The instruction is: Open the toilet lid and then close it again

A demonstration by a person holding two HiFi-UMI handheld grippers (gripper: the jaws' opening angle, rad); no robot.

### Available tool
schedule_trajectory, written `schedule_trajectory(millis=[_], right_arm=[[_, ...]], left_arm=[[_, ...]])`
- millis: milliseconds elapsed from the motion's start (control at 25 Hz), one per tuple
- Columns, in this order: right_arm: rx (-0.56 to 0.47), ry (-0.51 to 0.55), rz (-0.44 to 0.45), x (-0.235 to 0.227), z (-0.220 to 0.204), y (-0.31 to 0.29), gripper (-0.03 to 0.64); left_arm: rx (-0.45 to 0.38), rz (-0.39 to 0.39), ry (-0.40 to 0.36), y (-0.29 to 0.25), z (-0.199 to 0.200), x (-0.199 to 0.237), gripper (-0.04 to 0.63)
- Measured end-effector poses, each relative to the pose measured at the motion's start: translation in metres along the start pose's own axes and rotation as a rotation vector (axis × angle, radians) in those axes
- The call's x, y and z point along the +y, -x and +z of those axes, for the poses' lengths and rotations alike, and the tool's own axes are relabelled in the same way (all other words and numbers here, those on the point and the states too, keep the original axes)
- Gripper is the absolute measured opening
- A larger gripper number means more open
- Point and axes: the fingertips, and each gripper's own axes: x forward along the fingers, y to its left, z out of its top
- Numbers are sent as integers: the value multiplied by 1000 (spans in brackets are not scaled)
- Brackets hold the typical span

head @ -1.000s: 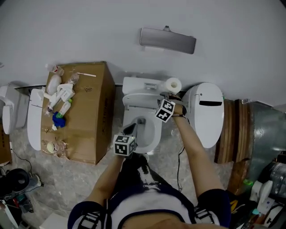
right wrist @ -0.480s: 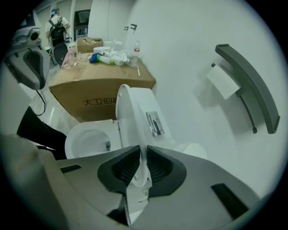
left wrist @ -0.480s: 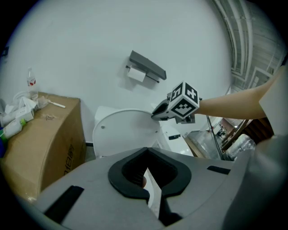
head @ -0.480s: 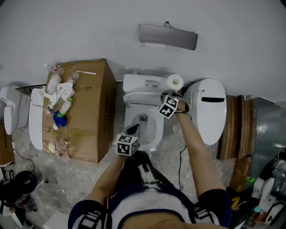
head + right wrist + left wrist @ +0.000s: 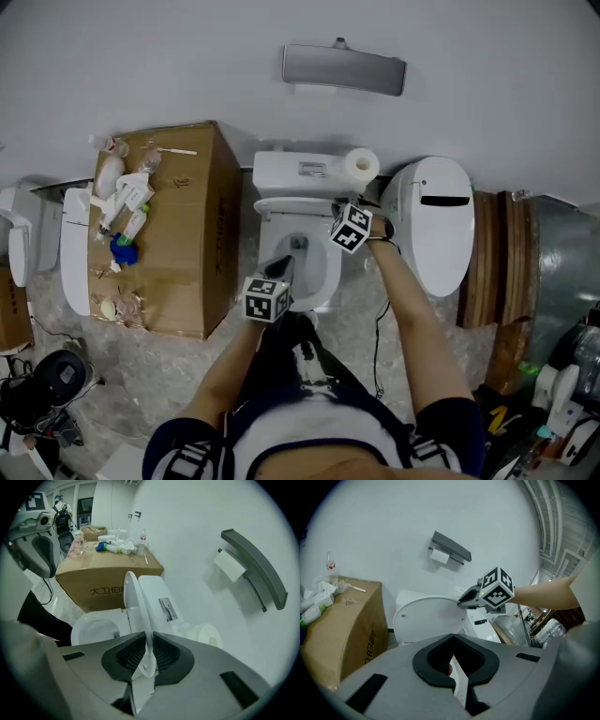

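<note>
The white toilet [image 5: 314, 281] stands in the middle with its lid [image 5: 136, 599] upright against the tank [image 5: 298, 172]. My right gripper [image 5: 147, 657] has just been closing, and the lid's top edge now sits pinched between its pads. In the left gripper view, that gripper [image 5: 462, 603] meets the lid [image 5: 425, 618] at its upper right rim. My left gripper [image 5: 453, 670] is shut and holds nothing. It hangs over the front of the bowl [image 5: 302, 267], apart from the lid.
A cardboard box [image 5: 178, 225] with bottles and wrappers on top stands left of the toilet. A toilet roll [image 5: 359, 166] sits on the tank. On the wall above is a grey paper holder [image 5: 343, 69]. A white oval bin [image 5: 431, 225] and wooden boards [image 5: 489, 267] stand at the right.
The right gripper has shifted a little at the lid's upper edge. The left gripper stays over the bowl's front.
</note>
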Motion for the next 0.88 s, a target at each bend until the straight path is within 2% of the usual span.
schedule_trajectory(millis=[320,880], right_arm=[[-52,-62,-29,4,0,3,46],[-96,-101,-84,27,-4,12,46]], left_arm=[[3,15,11,-2,-11,4,6],[2,17,15,-1,-34,-1,6]])
